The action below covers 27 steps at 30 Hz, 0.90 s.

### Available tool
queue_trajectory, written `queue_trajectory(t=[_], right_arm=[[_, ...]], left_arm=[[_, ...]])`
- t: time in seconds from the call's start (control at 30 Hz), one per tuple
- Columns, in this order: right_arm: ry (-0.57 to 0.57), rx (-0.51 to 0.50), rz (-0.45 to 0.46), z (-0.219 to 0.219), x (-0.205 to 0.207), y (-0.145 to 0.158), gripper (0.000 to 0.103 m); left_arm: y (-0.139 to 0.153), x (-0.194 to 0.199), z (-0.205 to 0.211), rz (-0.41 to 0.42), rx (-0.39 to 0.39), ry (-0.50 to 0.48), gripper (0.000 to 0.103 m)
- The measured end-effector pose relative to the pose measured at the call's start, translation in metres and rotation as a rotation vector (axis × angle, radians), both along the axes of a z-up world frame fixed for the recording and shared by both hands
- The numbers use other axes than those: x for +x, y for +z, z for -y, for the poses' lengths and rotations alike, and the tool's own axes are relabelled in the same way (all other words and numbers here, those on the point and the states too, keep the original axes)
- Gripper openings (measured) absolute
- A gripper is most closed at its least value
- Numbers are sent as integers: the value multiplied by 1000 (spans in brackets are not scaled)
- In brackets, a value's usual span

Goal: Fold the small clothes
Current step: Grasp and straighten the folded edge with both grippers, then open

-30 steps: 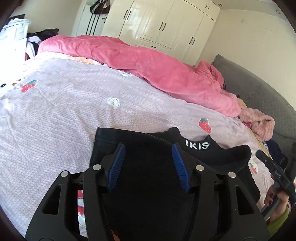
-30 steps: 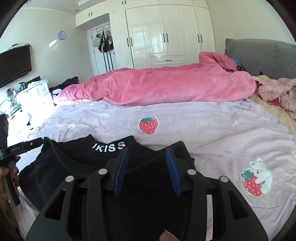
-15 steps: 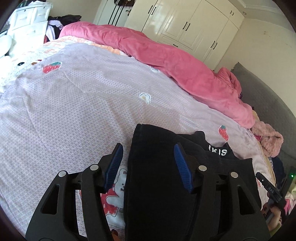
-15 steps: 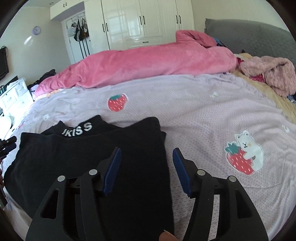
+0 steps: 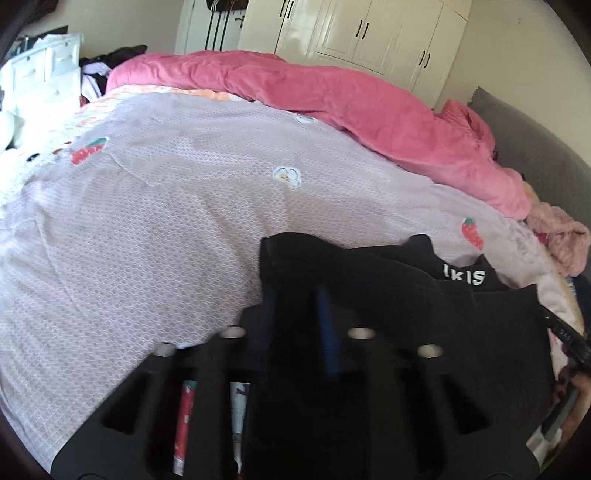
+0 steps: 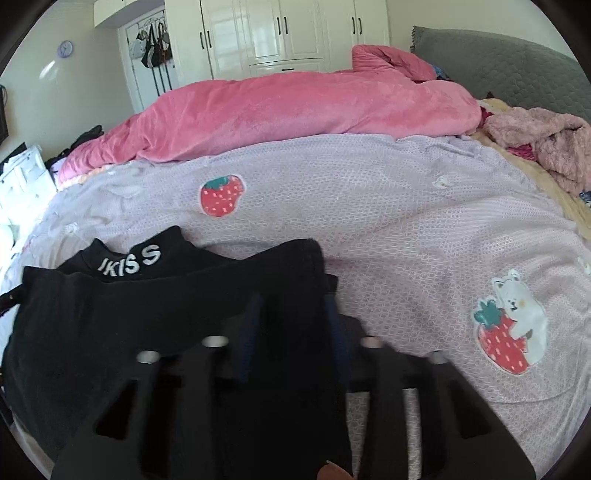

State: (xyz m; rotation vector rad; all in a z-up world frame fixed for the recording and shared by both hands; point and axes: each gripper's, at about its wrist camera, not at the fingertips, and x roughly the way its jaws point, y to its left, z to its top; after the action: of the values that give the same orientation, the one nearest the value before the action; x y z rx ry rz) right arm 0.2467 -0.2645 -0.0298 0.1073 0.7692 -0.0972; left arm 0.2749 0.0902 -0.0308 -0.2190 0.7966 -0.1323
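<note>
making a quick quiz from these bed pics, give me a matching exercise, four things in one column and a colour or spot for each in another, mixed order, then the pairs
Things:
1. black garment
2. pink duvet
3. strawberry patch
4. wardrobe

Descriptions:
A. white, against the back wall
B. red, on the lilac bedspread
C. nearest the cameras, white letters on its collar
D. bunched along the far side of the bed

Pairs: 1-C, 2-D, 3-B, 4-A

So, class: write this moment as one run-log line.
stage: gripping side edges | left gripper: closing on black top | right gripper: closing on black top | surface: lilac bedspread
</note>
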Motion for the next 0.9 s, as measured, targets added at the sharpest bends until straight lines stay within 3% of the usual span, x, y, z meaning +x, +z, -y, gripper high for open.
queue_trajectory(t=[0.07,0.27,0.4,0.53,0.77,0.9], right_arm=[[3,10,17,2,-3,2,7],[-6,7,118,6,-22,22,6],[-10,-11,201,7,-23,37,6],[-28,-68,137,8,-10,25,6],[-38,-147,13,1,8,-2,7],[-65,-148,-11,4,9,-6,17]], left_arm=[[1,-2,0,10,4,-14,3],[33,-14,-6,135,0,-11,0],[45,-7,-6,176,15,2,0],[35,9,0,150,33,6,0],[0,23,3,5,91,26,1],[-6,22,5,-2,116,23,3]])
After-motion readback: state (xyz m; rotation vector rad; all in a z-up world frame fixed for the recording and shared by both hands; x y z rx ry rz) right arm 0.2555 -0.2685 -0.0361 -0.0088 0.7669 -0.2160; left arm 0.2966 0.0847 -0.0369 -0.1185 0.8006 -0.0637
